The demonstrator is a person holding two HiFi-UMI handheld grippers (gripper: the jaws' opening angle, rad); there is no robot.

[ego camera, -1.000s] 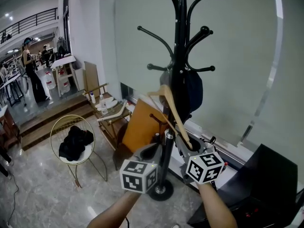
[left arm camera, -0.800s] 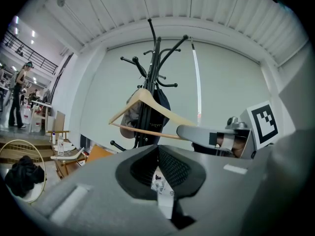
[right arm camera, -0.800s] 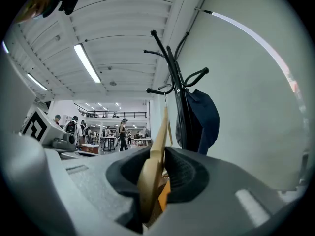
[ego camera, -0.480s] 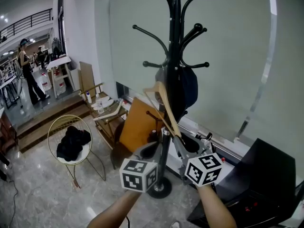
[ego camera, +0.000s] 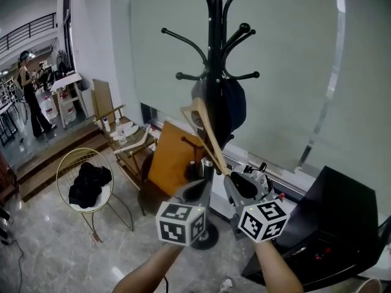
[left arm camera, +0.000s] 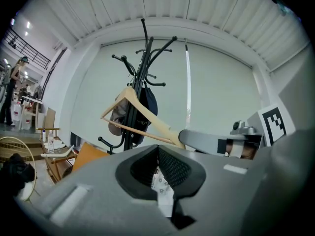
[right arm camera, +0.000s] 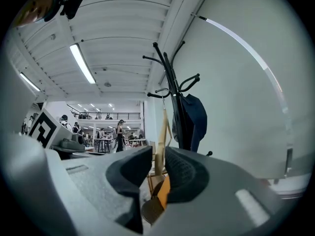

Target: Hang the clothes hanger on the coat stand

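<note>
Since the right gripper [ego camera: 239, 184] clamps only one arm tip of the pale wooden clothes hanger [ego camera: 204, 132], close by the black metal coat stand [ego camera: 213, 35], it may pivot and miss a hook [ego camera: 244, 27]. The left gripper [ego camera: 194, 192] is closed and empty.

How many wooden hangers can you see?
1. The wooden hanger has one end clamped in the right gripper, and it tilts up toward the coat stand. Another could be hidden behind the dark bundle hanging there.
</note>
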